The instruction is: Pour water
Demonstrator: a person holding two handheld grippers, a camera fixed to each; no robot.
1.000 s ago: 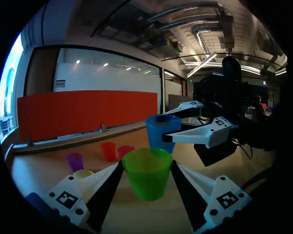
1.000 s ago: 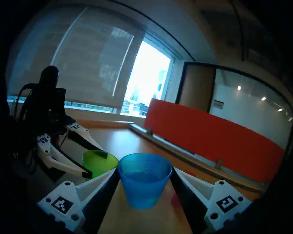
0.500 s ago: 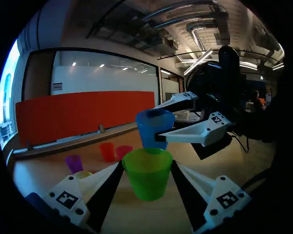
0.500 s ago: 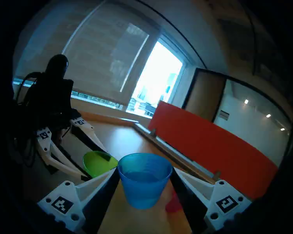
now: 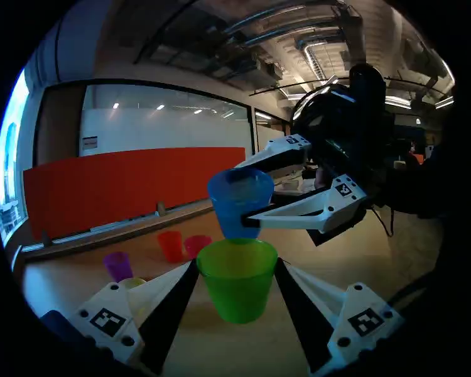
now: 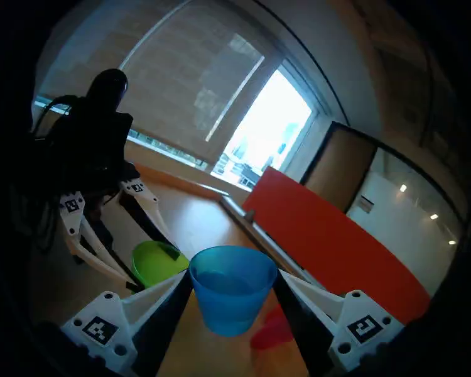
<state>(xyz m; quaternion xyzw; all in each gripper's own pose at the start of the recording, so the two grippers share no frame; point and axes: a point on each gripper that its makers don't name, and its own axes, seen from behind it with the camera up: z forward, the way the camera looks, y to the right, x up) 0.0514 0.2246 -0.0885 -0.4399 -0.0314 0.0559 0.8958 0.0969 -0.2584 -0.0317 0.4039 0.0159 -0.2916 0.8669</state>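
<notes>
In the left gripper view my left gripper (image 5: pixel 237 286) is shut on a green cup (image 5: pixel 237 278), held upright above the wooden table (image 5: pixel 361 251). Just behind and above it hangs a blue cup (image 5: pixel 238 202), tilted slightly, with my right gripper (image 5: pixel 243 196) shut on it. In the right gripper view that blue cup (image 6: pixel 232 288) has water inside and sits between my right gripper (image 6: pixel 232 290) fingers. The green cup (image 6: pixel 158 261) lies lower left of it, held by the left gripper (image 6: pixel 149 264).
Small cups stand on the table behind: purple (image 5: pixel 118 265), yellow (image 5: pixel 132 283), orange (image 5: pixel 171 244) and pink (image 5: pixel 197 244). A red partition (image 5: pixel 129 182) runs along the table's far edge. A red cup (image 6: pixel 270 328) shows under the blue one. A bright window (image 6: pixel 267 135) lies beyond.
The right gripper has carried the blue cup left and up, closer over the green cup, and has begun to tilt. The left gripper and green cup stay put.
</notes>
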